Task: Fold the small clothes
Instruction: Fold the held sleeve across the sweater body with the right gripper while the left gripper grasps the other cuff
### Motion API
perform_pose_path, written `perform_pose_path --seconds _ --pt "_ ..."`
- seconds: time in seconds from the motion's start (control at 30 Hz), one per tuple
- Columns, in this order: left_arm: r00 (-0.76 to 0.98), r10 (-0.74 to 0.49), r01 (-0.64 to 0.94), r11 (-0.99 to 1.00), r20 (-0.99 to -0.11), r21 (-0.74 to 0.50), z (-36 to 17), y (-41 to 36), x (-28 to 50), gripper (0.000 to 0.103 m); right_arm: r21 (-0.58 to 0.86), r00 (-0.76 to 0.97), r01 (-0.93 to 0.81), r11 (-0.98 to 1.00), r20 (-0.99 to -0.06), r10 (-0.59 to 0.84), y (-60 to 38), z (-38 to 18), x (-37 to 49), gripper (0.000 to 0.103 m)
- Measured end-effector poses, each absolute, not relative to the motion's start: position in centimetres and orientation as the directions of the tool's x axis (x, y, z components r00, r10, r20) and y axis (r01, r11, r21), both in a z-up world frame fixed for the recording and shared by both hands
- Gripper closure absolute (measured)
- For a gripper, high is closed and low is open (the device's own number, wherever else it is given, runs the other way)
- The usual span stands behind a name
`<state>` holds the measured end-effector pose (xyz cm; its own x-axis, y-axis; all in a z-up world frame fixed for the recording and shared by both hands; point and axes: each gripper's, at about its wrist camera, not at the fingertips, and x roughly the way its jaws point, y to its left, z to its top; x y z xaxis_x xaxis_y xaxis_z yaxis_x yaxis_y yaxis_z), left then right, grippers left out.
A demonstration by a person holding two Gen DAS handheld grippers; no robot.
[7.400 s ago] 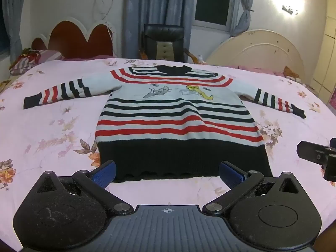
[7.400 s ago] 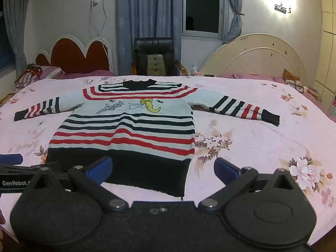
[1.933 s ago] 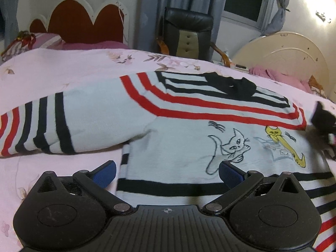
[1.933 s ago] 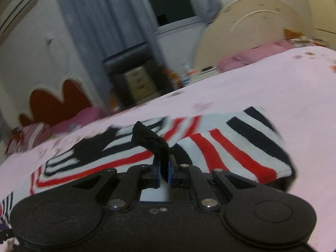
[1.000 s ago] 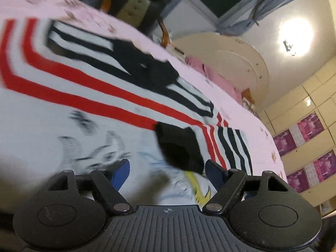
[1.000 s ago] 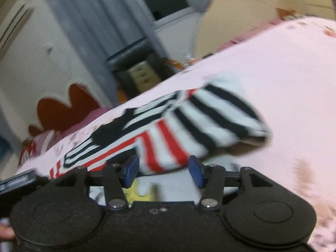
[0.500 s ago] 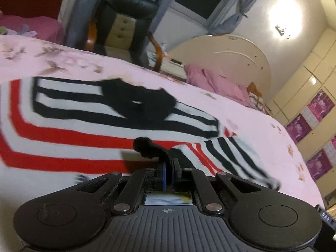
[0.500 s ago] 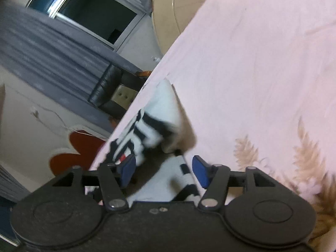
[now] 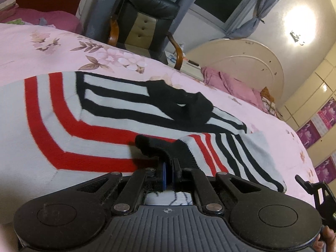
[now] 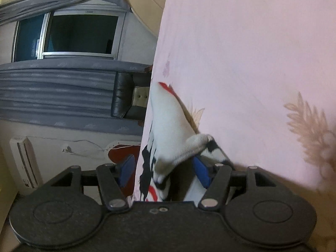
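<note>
Pinching the black cuff [image 9: 155, 147] of the sweater [image 9: 69, 124] sleeve, left hand-held gripper [image 9: 168, 175] clenched, sleeve folded across chest; right hand-held gripper [image 10: 163, 169] spread wide, rolled sideways at sweater's edge; sweater flat mid-bed [image 9: 63, 48]

Sweater [image 9: 88, 130] spread flat on bed [image 9: 42, 44], collar [image 9: 182, 105] toward the far edge. Sleeve [image 9: 235, 157] folded inward across the chest, below the collar, cuff [image 9: 159, 147] between the closed fingers of left gripper [image 9: 169, 173]. Chair [image 9: 145, 21] behind the bed, headboard [image 9: 241, 63] to its right. In the right wrist view, a sweater fold [image 10: 178, 134] on the bed between the spread fingers of right gripper [image 10: 163, 170]; window [image 10: 65, 35] behind.
</note>
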<state>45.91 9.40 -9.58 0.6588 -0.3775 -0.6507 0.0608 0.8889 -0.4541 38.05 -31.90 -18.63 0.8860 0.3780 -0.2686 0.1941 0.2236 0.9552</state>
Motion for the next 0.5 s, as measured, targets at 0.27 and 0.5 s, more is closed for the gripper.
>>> perform_pose_path --seconds 0.27,0.5 --pt "0.638 -0.386 0.077 0.893 -0.666 -0.444 -10.3 10.0 45.7 0.098 0.891 0.852 0.268 0.367 -0.397 0.341 -31.4 -19.0 38.5 0.089" --pt "0.645 -0.401 0.108 0.891 -0.651 -0.441 -9.6 10.2 46.1 0.098 0.854 0.853 0.246 0.459 -0.415 0.316 -31.4 -17.6 38.5 0.091"
